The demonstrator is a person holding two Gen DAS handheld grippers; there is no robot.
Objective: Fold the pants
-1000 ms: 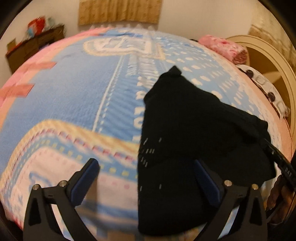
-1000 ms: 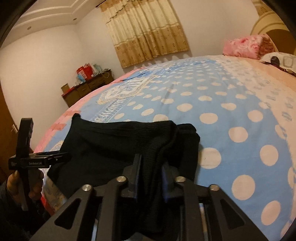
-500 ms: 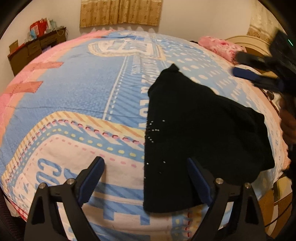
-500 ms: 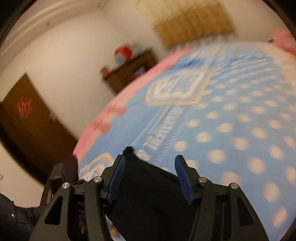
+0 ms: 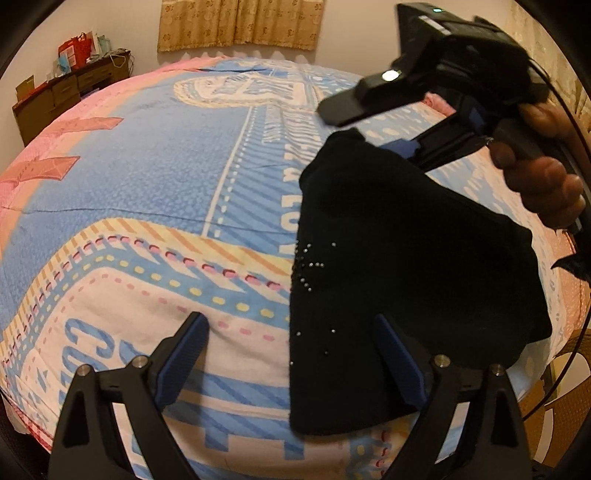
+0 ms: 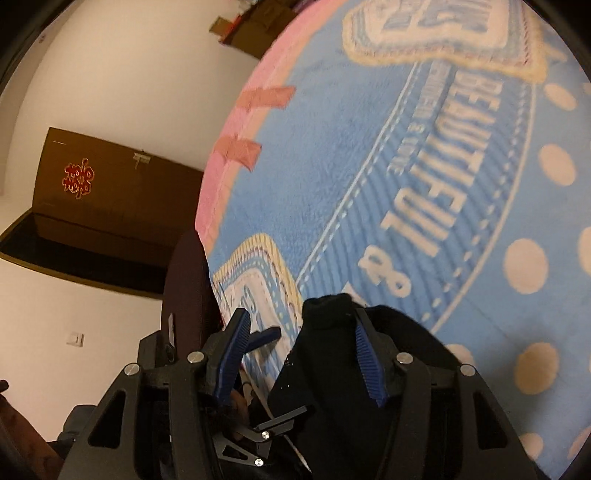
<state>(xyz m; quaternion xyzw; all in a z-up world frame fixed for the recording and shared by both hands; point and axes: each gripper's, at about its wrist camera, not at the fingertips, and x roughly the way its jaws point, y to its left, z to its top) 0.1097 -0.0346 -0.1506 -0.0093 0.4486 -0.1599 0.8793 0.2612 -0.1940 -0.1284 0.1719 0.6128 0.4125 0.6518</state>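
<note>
Pants, black and folded into a compact bundle dotted with tiny studs, lie on the near right part of a blue, pink and cream bedspread. A second ago the right gripper was clamped on the fabric; it has since let go and swung over the bundle's far corner, jaws spread and holding nothing (the right hand shows at the frame's right edge). The left gripper hovers wide apart above the near edge of the pants, barely shifted. Beyond the bed stand a dark wooden dresser, tan curtains and pale walls.
</note>
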